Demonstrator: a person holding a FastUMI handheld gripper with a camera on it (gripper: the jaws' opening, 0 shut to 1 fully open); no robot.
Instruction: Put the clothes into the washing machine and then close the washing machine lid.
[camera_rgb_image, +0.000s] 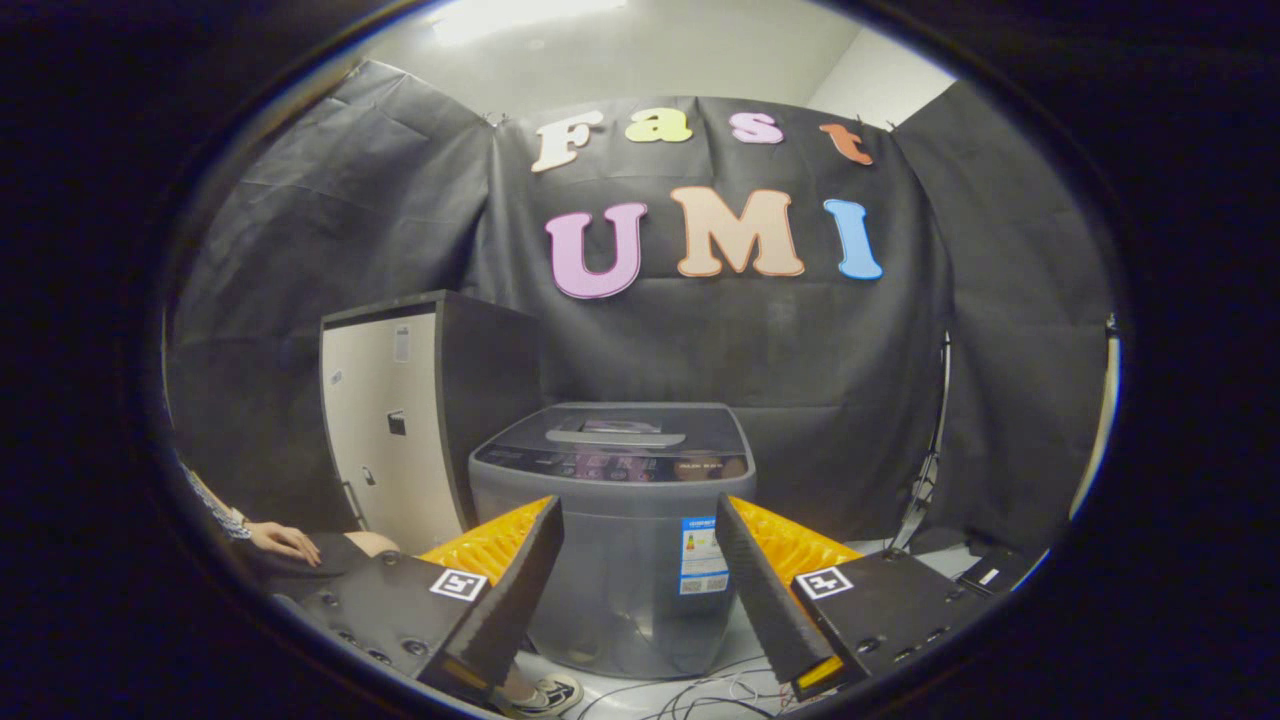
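A grey top-loading washing machine (625, 540) stands on the floor straight ahead, some way beyond my fingers. Its dark lid (612, 430) lies flat and shut on top. My gripper (640, 515) is open, its fingers spread wide with nothing between them, and the machine's front shows through the gap. No clothes are in sight.
A tall cabinet (400, 430) with a pale door stands left of the machine against the booth wall. A seated person's hand (285, 540) rests low on the left. Cables (690, 695) and a shoe (545, 695) lie on the floor below the machine. A stand (935, 440) leans at the right.
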